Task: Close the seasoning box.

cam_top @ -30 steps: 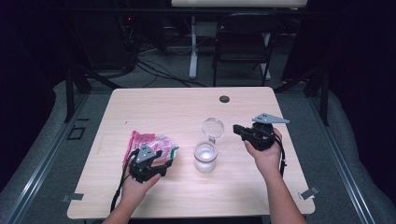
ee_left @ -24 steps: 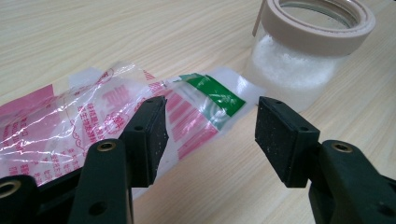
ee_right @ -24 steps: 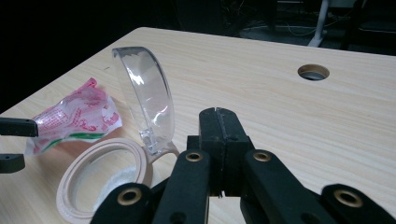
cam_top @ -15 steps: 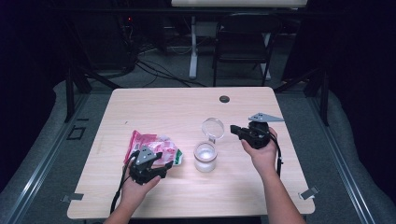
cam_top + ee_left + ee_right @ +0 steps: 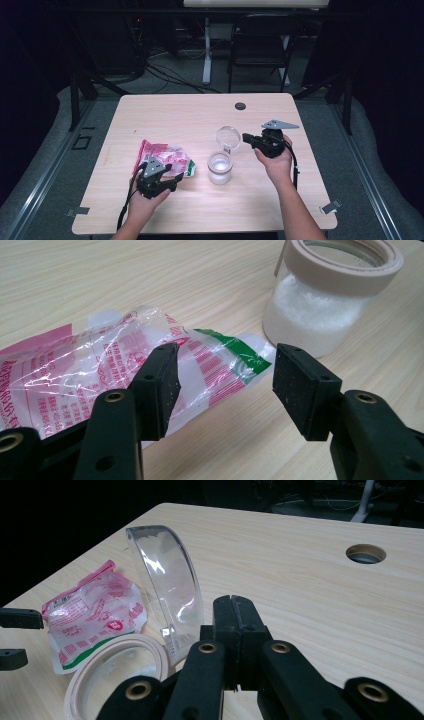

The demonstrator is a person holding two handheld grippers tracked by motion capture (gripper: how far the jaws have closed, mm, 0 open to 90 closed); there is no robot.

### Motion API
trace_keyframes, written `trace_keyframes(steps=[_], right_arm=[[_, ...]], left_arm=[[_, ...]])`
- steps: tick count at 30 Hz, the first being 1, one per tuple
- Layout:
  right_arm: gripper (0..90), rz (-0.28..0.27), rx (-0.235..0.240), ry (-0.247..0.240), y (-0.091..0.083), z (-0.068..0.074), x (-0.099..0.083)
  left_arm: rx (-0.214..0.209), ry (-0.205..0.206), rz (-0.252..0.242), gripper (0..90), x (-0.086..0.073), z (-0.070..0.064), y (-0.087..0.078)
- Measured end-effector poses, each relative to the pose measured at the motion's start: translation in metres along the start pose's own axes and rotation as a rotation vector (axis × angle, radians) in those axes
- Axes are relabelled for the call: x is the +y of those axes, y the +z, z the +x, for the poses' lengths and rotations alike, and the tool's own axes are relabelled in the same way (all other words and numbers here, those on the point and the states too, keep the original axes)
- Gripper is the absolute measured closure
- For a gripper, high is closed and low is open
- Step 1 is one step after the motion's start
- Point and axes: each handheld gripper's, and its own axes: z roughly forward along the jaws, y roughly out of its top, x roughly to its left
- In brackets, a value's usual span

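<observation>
The left gripper (image 5: 225, 385) stands wide apart at the lower centre of the left gripper view, holding nothing, with its jaws either side of the green-edged end of a crinkled clear plastic packet printed in pink and red (image 5: 100, 375), which lies flat on the pale wood-grain counter (image 5: 150, 275). In the high view the left gripper (image 5: 172, 181) sits at the lower left of the frame, at the packet's near edge (image 5: 167, 156). The packet is judged thin, light and slippery; it will crumple and not resist a pinch, so take it at a flattened edge or corner where both jaws can close on film. Beyond it, at the upper right of the left gripper view, stands a round clear jar with a beige rim, part-filled with white granules (image 5: 330, 300). The right gripper (image 5: 235, 605) is closed, jaws pressed together at the lower centre of its view, with no object seen between them. Just to its left a clear hinged plastic lid (image 5: 170, 580) stands tilted up from the jar's rim (image 5: 117, 647). The lid is judged stiff, smooth and light; whether the gripper touches it cannot be determined. In the high view the right gripper (image 5: 246, 136) is at centre right, beside the jar (image 5: 220, 168). The jar is judged top-open and spillable, so handle it upright by its wall.
</observation>
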Motion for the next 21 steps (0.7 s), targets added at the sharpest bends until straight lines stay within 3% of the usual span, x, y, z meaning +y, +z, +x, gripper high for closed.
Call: trace_keyframes(steps=[5, 14, 21], right_arm=[[89.2, 0.000, 0.003, -0.001, 0.002, 0.001, 0.000], [88.0, 0.003, 0.008, -0.011, 0.003, 0.004, 0.001], [86.7, 0.000, 0.017, -0.002, 0.003, 0.005, 0.001]], left_arm=[[-0.005, 0.032, 0.013, 56.7, 0.017, -0.006, 0.005], [-0.033, 0.086, -0.020, 76.7, 0.056, -0.026, 0.016], [-0.069, 0.095, -0.025, 90.0, 0.074, -0.034, 0.026]])
